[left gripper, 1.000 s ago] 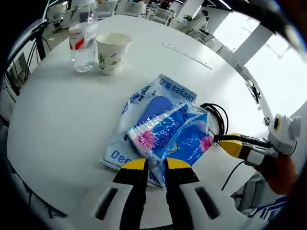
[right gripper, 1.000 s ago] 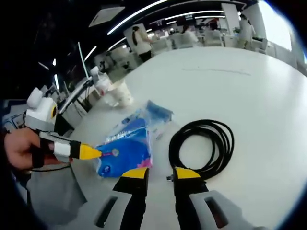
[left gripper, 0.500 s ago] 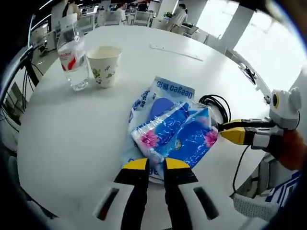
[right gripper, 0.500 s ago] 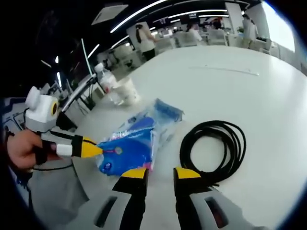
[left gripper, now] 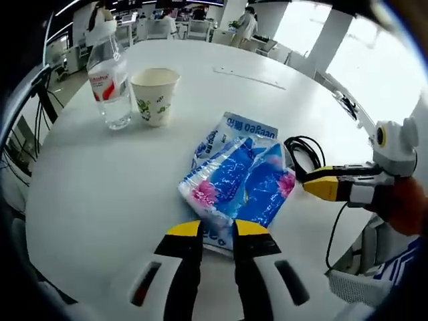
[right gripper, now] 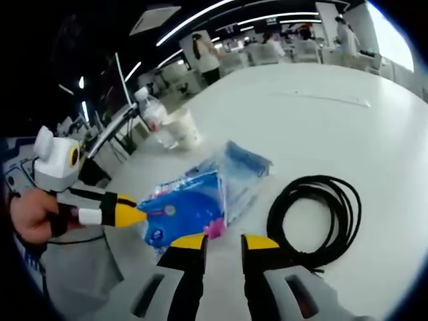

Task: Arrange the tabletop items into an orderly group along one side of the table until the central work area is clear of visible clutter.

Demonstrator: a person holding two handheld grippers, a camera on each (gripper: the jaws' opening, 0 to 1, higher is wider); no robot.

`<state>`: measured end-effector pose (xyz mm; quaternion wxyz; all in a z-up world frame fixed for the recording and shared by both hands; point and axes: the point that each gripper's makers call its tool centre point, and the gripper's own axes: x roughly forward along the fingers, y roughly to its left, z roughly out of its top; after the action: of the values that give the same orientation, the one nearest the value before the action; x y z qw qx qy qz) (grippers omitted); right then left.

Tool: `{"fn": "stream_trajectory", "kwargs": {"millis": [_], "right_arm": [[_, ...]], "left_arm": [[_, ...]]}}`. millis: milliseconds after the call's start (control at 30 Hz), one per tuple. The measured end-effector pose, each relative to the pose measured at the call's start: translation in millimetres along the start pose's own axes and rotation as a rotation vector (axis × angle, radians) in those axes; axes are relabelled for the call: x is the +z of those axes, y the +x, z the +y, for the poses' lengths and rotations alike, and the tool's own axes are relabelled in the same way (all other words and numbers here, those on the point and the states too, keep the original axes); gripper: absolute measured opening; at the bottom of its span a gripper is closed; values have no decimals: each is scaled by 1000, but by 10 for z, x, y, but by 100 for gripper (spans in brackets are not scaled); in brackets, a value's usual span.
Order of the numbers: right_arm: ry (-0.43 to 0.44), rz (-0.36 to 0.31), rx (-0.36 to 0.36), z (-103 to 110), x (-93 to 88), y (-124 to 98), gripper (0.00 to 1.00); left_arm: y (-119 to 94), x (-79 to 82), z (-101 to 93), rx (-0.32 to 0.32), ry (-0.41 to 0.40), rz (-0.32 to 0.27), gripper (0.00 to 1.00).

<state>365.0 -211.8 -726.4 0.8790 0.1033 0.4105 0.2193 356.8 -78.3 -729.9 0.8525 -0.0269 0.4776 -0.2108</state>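
A blue flowered tissue pack (left gripper: 237, 184) lies on a flat blue-and-white packet (left gripper: 247, 127) on the round white table (left gripper: 93, 180). My left gripper (left gripper: 217, 231) is shut on the pack's near edge, which sits between the yellow tips. In the right gripper view the left gripper (right gripper: 137, 216) comes in from the left and touches the tissue pack (right gripper: 187, 204). My right gripper (right gripper: 224, 242) stands narrowly open with nothing in it, between the pack and a coiled black cable (right gripper: 321, 214). The right gripper (left gripper: 307, 184) points at the pack, just below the cable (left gripper: 304, 150).
A clear water bottle (left gripper: 110, 80) and a paper cup (left gripper: 155, 93) stand side by side at the far left of the table. A thin pale strip (left gripper: 247, 77) lies farther back. Hands (right gripper: 33, 221) hold the grippers. Office chairs and people are beyond the table.
Both views have shifted a little. The tissue pack now lies flatter on the packet, and my left jaws stand slightly wider apart. The right jaws keep the same gap.
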Motion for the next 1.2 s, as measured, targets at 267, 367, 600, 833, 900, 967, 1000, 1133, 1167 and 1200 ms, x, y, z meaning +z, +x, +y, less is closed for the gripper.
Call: {"fn": "stream_trajectory", "kwargs": {"millis": [267, 367, 600, 833, 900, 967, 1000, 1133, 1167, 1200], "right_arm": [[-9, 1, 3, -2, 133, 127, 17], [-11, 9, 1, 0, 141, 171, 15], [-42, 33, -3, 22, 114, 238, 2], [-40, 12, -10, -46, 111, 176, 0], [-23, 1, -7, -67, 110, 152, 0], [-19, -4, -10, -88, 108, 138, 0], [-18, -4, -12, -104, 103, 130, 0], [-1, -14, -21, -167, 95, 93, 0], [2, -15, -23, -176, 92, 88, 0], [7, -18, -25, -193, 90, 79, 0]], "left_arm": [[16, 17, 3, 6, -42, -1, 15], [31, 5, -6, 6, -52, -1, 14], [62, -7, -24, 8, -56, 3, 7], [93, 74, -2, 13, -60, -5, 0], [106, 99, -17, 9, -59, -7, 0], [120, 127, -38, 5, -57, -9, 0], [131, 136, -46, 3, -57, -9, 0], [167, 152, -97, -7, -54, -4, 0], [179, 158, -108, -9, -52, -3, 0], [184, 164, -117, -11, -52, -3, 0]]}}
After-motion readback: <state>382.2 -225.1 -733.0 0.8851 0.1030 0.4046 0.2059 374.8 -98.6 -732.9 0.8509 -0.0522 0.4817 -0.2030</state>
